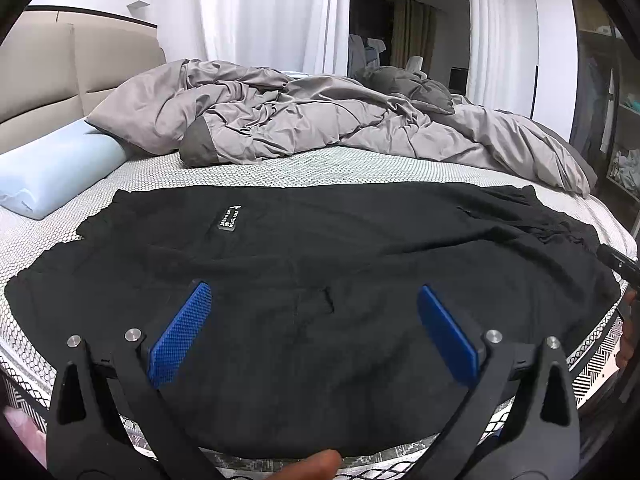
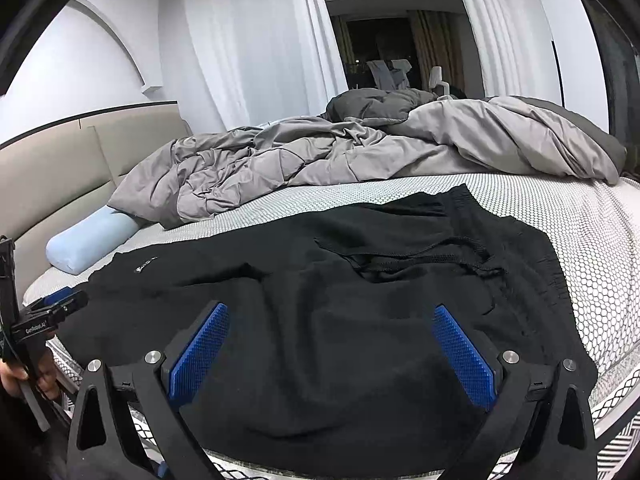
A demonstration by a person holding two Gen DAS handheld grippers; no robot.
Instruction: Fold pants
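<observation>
Black pants point(image 1: 312, 248) lie spread flat across the near part of the bed, with a small white label point(image 1: 229, 218) toward the leg end at the left. The waistband with its drawstring point(image 2: 420, 258) lies at the right. My left gripper point(image 1: 314, 300) is open and empty, its blue pads point(image 1: 180, 336) hovering over the pants near the bed's front edge. My right gripper point(image 2: 332, 320) is open and empty above the waist part of the pants point(image 2: 340, 300). The left gripper's body also shows at the left edge of the right wrist view point(image 2: 48, 312).
A crumpled grey duvet point(image 1: 320, 116) covers the far half of the bed. A light blue pillow point(image 1: 52, 168) lies at the left by the beige headboard point(image 1: 60, 76). The patterned mattress point(image 1: 280, 168) shows between duvet and pants. A shelf point(image 1: 624, 152) stands at the right.
</observation>
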